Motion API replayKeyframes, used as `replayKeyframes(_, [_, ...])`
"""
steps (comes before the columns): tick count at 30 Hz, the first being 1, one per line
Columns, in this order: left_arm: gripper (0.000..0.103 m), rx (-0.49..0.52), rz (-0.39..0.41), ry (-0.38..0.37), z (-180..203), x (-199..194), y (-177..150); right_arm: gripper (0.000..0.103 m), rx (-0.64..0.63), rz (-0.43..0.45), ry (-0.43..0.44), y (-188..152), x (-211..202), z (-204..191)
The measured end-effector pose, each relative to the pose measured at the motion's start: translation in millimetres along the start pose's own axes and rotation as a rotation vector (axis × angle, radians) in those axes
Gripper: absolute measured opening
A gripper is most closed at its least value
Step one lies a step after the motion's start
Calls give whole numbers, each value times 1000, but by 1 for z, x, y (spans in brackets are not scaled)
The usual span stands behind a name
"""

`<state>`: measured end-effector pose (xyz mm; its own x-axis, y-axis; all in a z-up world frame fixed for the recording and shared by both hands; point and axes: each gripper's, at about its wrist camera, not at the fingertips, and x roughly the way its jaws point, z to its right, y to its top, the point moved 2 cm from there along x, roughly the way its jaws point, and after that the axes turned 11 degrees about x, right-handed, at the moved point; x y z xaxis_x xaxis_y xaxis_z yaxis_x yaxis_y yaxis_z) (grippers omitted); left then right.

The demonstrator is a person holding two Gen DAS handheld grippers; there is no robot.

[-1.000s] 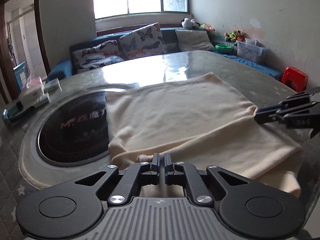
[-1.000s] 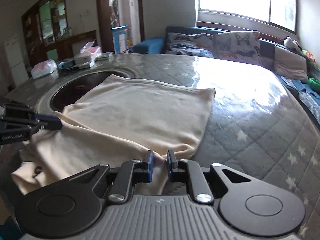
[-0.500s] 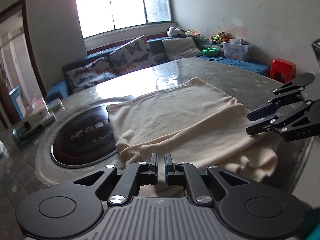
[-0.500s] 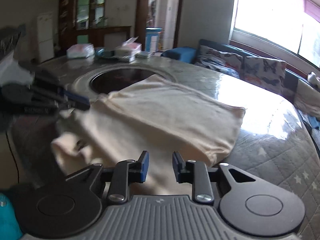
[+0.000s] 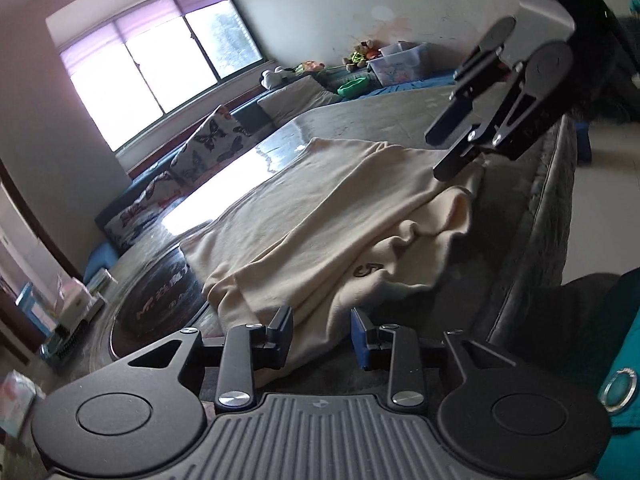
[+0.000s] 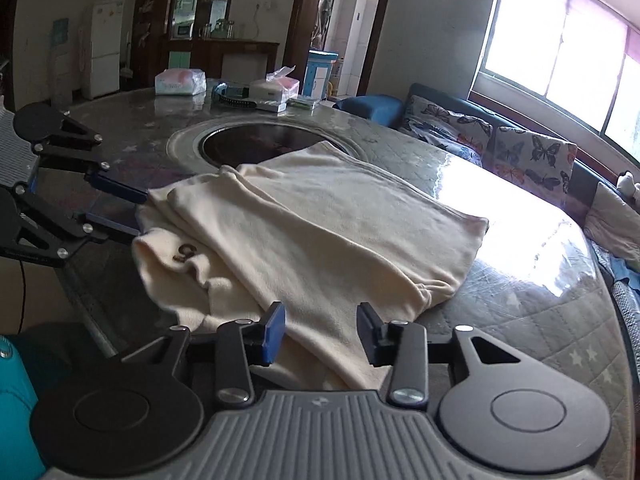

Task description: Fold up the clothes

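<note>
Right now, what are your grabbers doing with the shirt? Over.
Left gripper open, right gripper open. Cream shirt folded on table, released. Nothing blocking.

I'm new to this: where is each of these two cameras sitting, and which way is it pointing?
Left wrist view: sits on the left gripper, jaws open, looking across the cream garment toward the window; the right gripper hangs at upper right.
Right wrist view: sits on the right gripper, jaws open, looking over the garment toward the fridge; the left gripper enters from the left.
Both share the garment, the table's dark round inset and the butterfly cushions.
</note>
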<state>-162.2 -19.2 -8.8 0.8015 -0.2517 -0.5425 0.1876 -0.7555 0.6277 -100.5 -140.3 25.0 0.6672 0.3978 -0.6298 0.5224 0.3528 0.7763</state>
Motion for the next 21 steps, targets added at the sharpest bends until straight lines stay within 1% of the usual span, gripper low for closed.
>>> replayKeyframes(1, [34,14,6,4,3,3,1,47,-8,-5,-4,-1,-1,0])
replayKeyframes(4, [33,28,46,4,8,6,5,52,-41,-17,-10,-3,-5,-2])
replayKeyframes(5, [30,22,49,3,7,8,7,54,-56,-25,-7,-5,-6,-3])
replayKeyframes(6, [25,15,52,3,6,10,8,54,-77,-32,-5,-6,-7,-4])
replayKeyframes(7, [19,-4,55,0,3,12,9,54,-104,-38,-6,-7,-7,-7])
replayKeyframes(9, [14,-56,61,-1,-8,13,12,56,-152,-46,-3,-10,-7,-11])
replayKeyframes(10, [12,-86,65,-2,-15,15,15,58,-170,-50,1,-11,-7,-14])
replayKeyframes(12, [12,-153,68,-4,-29,18,19,60,-196,-51,11,-13,-5,-18])
replayKeyframes(15, [11,-221,74,-15,-48,25,25,60,-222,-41,25,-12,3,-25])
replayKeyframes(18, [11,-241,65,-20,-59,37,27,59,-207,-17,32,-5,15,-27])
replayKeyframes(19, [11,-248,62,-24,-61,41,28,57,-196,-13,32,-2,20,-26])
replayKeyframes(21, [11,-262,52,-29,-64,47,27,50,-151,-21,45,3,31,-21])
